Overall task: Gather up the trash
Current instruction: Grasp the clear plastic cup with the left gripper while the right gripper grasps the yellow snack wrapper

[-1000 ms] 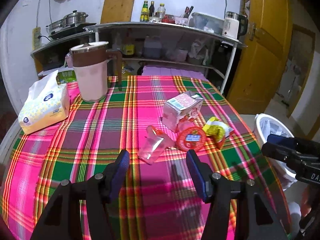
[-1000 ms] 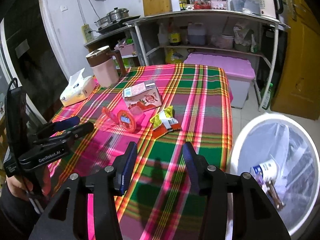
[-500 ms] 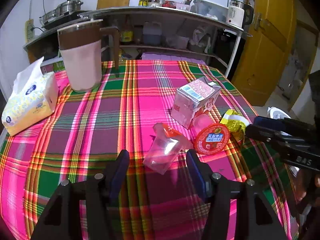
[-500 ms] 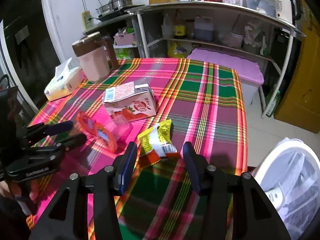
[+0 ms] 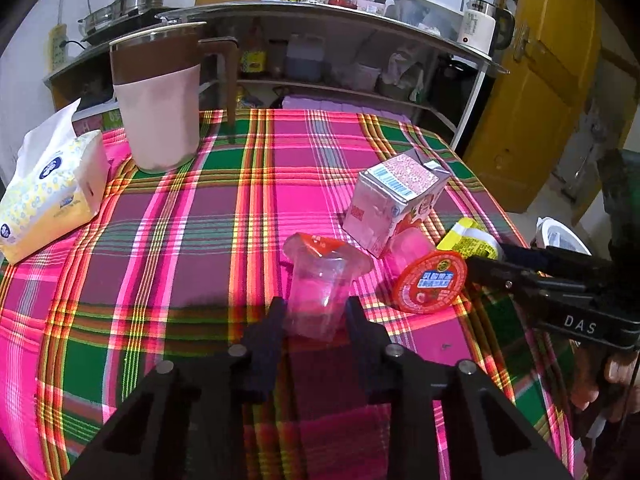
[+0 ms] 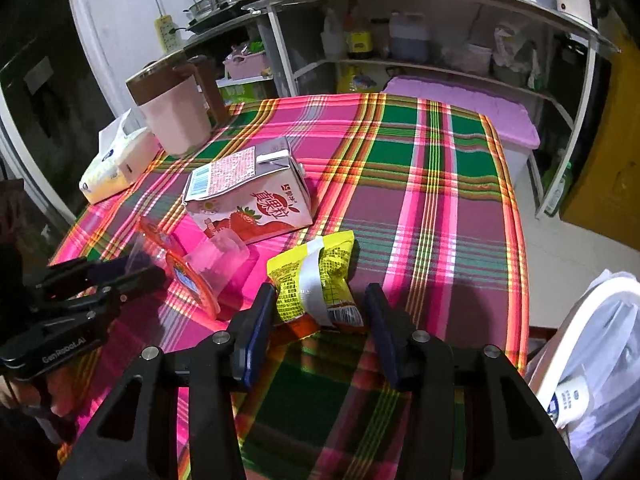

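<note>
Clear cup: lies on its side on the plaid desk, red torn lid at its far end, base toward the camera and set between the left fingers.
Left gripper: its jaws have just been closing; both fingers now stand narrow, right against the cup's sides, and appear to press on it.
Yellow snack packet: flat on the desk near its right edge, with a white band across it and an orange end; its near end sits between the right fingers.
Right gripper: its jaws have just been closing a little; the left finger is at the packet's edge, the right one stands clear with desk showing between, so the packet is not gripped.
Sealed cup with red foil lid: on its side between the clear cup and the packet, lid facing the left camera.
Strawberry milk carton: lying just behind the cups.
Bin with white liner: on the floor beside the desk's right edge, a small white container inside.
Pink jug and tissue pack: far left of the desk, well apart from the trash.
</note>
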`<move>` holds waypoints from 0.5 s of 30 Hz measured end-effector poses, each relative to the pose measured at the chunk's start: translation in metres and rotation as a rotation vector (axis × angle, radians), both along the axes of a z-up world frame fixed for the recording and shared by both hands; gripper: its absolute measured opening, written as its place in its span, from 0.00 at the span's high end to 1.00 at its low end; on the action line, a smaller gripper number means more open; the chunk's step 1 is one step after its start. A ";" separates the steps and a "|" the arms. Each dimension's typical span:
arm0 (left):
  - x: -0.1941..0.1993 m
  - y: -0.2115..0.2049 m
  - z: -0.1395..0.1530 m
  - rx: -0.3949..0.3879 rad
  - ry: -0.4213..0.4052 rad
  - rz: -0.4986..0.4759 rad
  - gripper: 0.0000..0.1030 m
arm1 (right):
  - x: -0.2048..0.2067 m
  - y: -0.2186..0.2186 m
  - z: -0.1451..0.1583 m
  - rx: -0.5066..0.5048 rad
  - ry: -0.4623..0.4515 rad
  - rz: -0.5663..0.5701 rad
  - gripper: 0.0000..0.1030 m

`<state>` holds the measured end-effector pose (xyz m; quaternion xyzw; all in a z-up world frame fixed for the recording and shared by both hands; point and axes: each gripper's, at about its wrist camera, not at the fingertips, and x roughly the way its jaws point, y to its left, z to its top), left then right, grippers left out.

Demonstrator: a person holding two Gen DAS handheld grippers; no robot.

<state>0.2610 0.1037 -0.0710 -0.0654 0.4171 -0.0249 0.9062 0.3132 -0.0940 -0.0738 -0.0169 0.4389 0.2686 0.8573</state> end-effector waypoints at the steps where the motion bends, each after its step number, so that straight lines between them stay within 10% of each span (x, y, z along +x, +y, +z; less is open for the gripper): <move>1: -0.001 0.000 0.001 0.000 -0.004 0.001 0.71 | -0.001 -0.001 0.001 0.004 0.003 -0.001 0.57; 15: -0.037 -0.012 0.020 -0.010 -0.059 0.019 0.73 | -0.041 -0.025 0.022 0.056 -0.031 -0.026 0.61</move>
